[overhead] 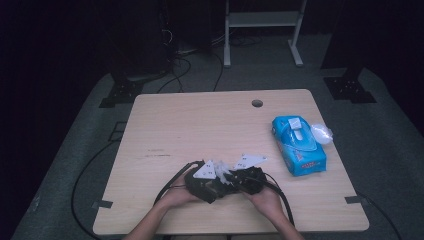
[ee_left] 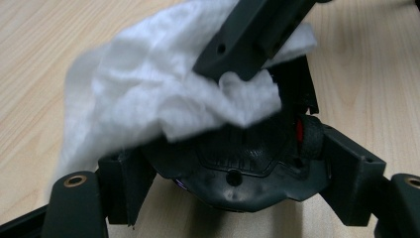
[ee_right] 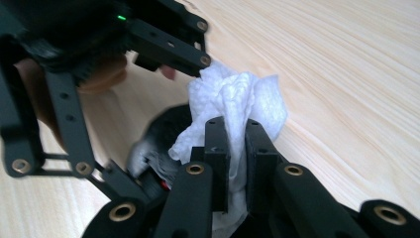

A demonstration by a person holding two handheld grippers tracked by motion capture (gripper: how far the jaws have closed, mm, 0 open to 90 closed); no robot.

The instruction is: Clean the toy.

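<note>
Pale wooden table (overhead: 200, 125) carries our work. Our right gripper (ee_right: 236, 148) is clamped on a white tissue (ee_right: 233, 99), rubbing a dark mouse (ee_left: 237, 168) that our left gripper (ee_left: 237, 198) grips around. We fear the tissue tears if pulled sideways.

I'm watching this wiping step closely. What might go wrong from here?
The tissue is pinched in the right gripper by a thin fold, so it may tear or slip out. The dark object sits between the left gripper's jaws; firm rubbing might twist it loose onto the table.
</note>
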